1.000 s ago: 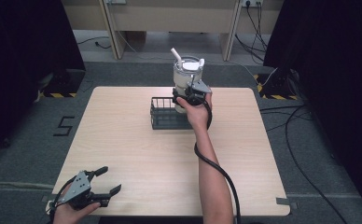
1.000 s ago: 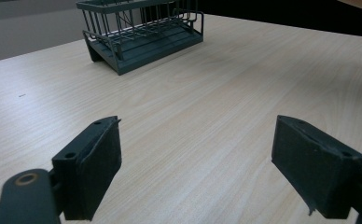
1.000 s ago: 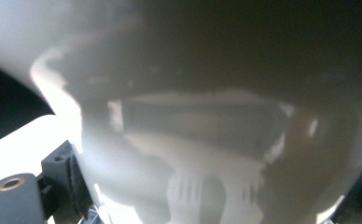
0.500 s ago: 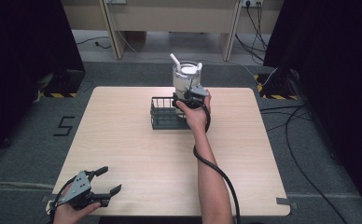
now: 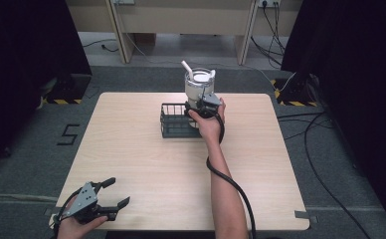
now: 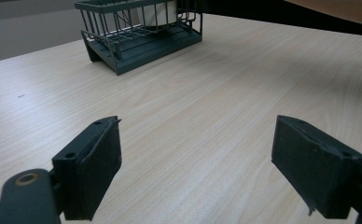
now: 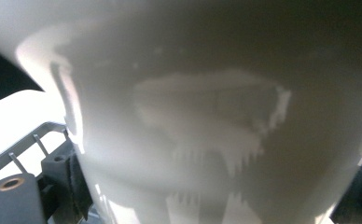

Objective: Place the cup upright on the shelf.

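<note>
Right gripper (image 5: 204, 103) is clamping a white cup (image 5: 199, 83) by its side wall, upper centre of the high view, holding it above the far right end of the dark wire basket (image 5: 177, 120); lowering it well is calling for keeping it upright and coming straight down clear of the rim wires. Left gripper (image 5: 112, 193) is resting released at the lower left, jaws spread over bare table (image 5: 146, 164). Against a second back, the cup is sitting slightly lower over the basket; the left is lying where it was.

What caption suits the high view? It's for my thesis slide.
Right gripper holds a white cylindrical container over a dark wire basket; open left gripper rests apart.
</note>
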A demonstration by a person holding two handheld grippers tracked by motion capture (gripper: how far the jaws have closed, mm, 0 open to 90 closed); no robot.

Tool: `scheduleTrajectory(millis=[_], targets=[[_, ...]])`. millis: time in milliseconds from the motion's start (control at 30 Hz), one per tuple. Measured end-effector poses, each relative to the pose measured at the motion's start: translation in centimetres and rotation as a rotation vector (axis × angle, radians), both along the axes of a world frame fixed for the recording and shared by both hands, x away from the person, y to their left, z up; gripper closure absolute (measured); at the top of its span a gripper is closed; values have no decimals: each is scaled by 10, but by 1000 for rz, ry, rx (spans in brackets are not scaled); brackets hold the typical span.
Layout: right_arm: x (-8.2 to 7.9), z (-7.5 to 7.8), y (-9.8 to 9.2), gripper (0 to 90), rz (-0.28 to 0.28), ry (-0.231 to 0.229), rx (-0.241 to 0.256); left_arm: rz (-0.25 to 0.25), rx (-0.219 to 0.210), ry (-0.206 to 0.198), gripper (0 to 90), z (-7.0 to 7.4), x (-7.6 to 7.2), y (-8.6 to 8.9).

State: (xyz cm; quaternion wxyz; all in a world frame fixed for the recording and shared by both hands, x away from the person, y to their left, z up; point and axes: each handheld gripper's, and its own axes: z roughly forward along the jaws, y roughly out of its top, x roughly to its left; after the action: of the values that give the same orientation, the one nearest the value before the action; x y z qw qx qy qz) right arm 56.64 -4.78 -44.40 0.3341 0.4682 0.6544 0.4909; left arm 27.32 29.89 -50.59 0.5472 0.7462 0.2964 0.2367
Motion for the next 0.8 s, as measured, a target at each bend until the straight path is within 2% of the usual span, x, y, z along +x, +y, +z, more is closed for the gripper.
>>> scheduleTrajectory(millis=[200, 567, 800], targets=[[-1, -2, 0, 107, -9, -3, 14, -2, 3, -2, 152, 0, 0, 0], [-8, -12, 2, 81, -2, -49, 34, -6, 4, 0, 152, 0, 0, -1], [-12, -12, 2, 90, -7, -55, 42, -6, 5, 0, 152, 0, 0, -2]])
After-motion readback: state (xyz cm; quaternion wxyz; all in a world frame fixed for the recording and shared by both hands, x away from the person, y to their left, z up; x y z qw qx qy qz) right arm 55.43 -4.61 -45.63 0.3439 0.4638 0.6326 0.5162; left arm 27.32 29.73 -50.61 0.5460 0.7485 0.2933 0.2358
